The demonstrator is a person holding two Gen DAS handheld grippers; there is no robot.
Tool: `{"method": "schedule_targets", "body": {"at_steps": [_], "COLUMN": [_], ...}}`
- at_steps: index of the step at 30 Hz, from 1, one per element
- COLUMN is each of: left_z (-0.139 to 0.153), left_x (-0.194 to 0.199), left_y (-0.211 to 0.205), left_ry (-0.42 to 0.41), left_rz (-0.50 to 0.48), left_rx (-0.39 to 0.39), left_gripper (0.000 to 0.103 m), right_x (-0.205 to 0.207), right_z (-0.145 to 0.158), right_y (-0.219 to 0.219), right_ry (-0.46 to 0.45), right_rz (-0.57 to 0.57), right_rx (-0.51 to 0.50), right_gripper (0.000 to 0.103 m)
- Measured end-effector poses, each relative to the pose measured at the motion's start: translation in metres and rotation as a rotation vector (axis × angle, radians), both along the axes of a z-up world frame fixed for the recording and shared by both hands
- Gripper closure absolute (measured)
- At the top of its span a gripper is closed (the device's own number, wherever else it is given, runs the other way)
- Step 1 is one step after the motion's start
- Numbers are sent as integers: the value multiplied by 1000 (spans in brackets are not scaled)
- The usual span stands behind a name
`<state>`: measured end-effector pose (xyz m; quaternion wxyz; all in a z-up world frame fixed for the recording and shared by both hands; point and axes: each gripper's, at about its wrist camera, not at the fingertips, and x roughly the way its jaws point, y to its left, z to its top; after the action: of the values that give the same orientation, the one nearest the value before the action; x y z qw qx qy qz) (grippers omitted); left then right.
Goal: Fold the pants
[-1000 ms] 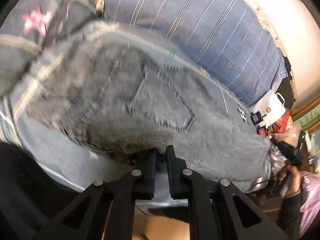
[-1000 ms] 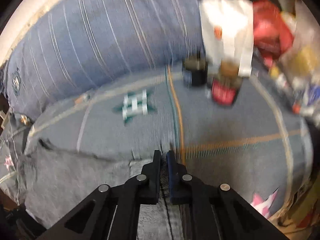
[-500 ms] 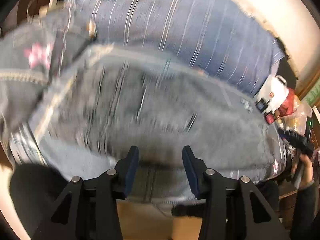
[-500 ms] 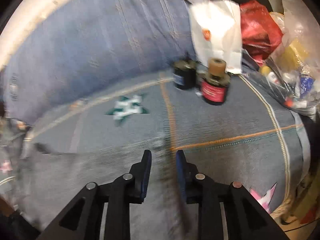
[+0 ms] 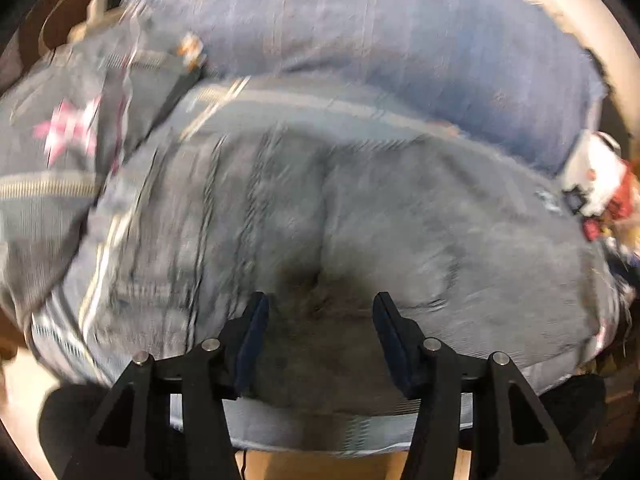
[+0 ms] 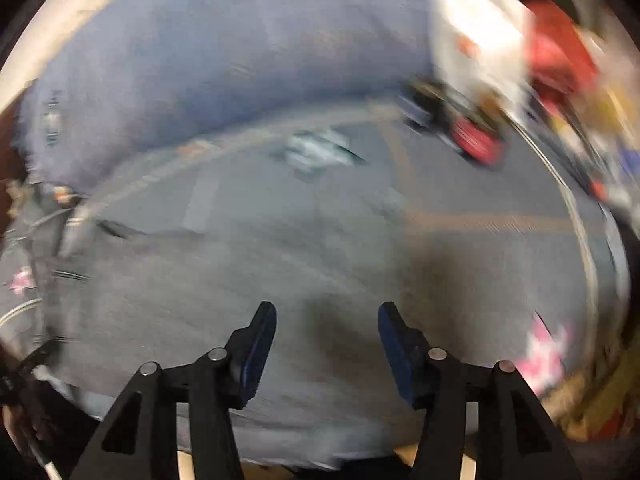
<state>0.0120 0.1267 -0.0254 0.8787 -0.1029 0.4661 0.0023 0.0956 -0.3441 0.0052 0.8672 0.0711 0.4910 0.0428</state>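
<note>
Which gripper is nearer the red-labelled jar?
Right. The right gripper, jaws opening, has the red-labelled jar just ahead, up right. The left gripper, also opening, sees it far right.

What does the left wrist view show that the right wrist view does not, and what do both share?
Left wrist only: the left hand-held gripper, its jaws opening with nothing between them, over a centre seam in the grey denim pants.

Right wrist only: the right hand-held gripper, jaws likewise opening on nothing, a blurred red-labelled jar and a green-and-white star patch on the bedspread.

Both: the pants lying flat, the blue striped cushion behind, a white bag.
</note>
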Motion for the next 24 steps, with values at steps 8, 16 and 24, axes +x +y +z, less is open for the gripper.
{"method": "schedule_targets", "body": {"at_steps": [8,16,24], "left_z": [-29,-48,-51], "left_x": [34,43,41], "left_y": [10,27,18], "left_ry": [24,-24,-54], "left_rz": [28,3,3], "left_rx": [152,133,150], "left_gripper": [30,18,15], "right_x": [100,157,155], "right_z": [-1,-71,-37], "right_y": [217,314,328], "right_ry": [62,217,54], "right_rz": [536,641,638], "right_rx": [216,56,-35], "right_gripper": [41,95,98]}}
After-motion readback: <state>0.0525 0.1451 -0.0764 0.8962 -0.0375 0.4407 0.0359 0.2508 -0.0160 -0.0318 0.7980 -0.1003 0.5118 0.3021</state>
